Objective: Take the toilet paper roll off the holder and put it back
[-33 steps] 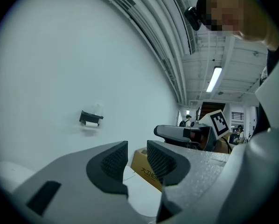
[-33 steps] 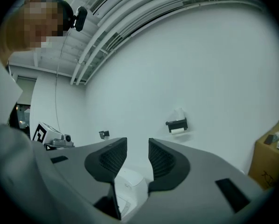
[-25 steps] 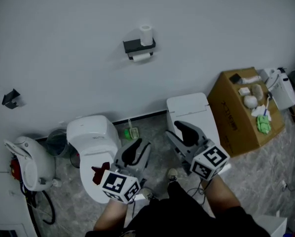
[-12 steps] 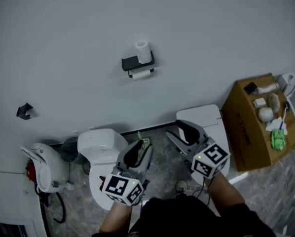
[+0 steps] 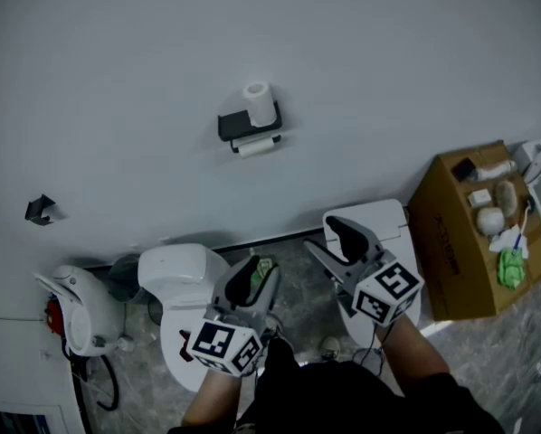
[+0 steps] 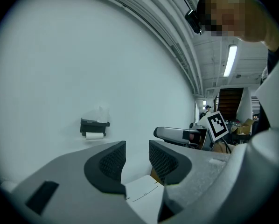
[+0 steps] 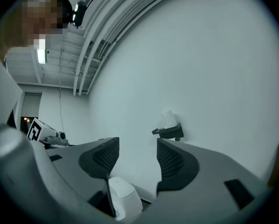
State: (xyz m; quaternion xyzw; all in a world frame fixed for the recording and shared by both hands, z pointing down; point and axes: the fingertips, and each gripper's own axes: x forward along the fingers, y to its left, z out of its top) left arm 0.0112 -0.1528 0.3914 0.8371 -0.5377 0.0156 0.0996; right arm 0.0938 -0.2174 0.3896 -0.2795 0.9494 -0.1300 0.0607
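A black holder (image 5: pixel 234 125) is fixed to the white wall. One toilet paper roll (image 5: pixel 257 104) stands upright on top of it and another roll (image 5: pixel 258 146) hangs below. In the left gripper view the holder (image 6: pixel 94 123) is far ahead with the hanging roll (image 6: pixel 94 135) beneath it. The right gripper view shows the holder (image 7: pixel 169 132) with the top roll (image 7: pixel 167 117). My left gripper (image 5: pixel 252 276) (image 6: pixel 137 152) and right gripper (image 5: pixel 330 242) (image 7: pixel 137 152) are held low, well short of the wall. The jaws of both are opening with nothing between them.
Two white toilets (image 5: pixel 174 268) (image 5: pixel 384 219) stand against the wall below the holder. A cardboard box (image 5: pixel 456 242) with small items on top is at the right. A white appliance (image 5: pixel 67 306) sits at the left, under a black wall hook (image 5: pixel 40 210).
The head view has shifted, so the holder now sits lower in frame. Both grippers stay low near the body, and their jaws stand slightly wider.
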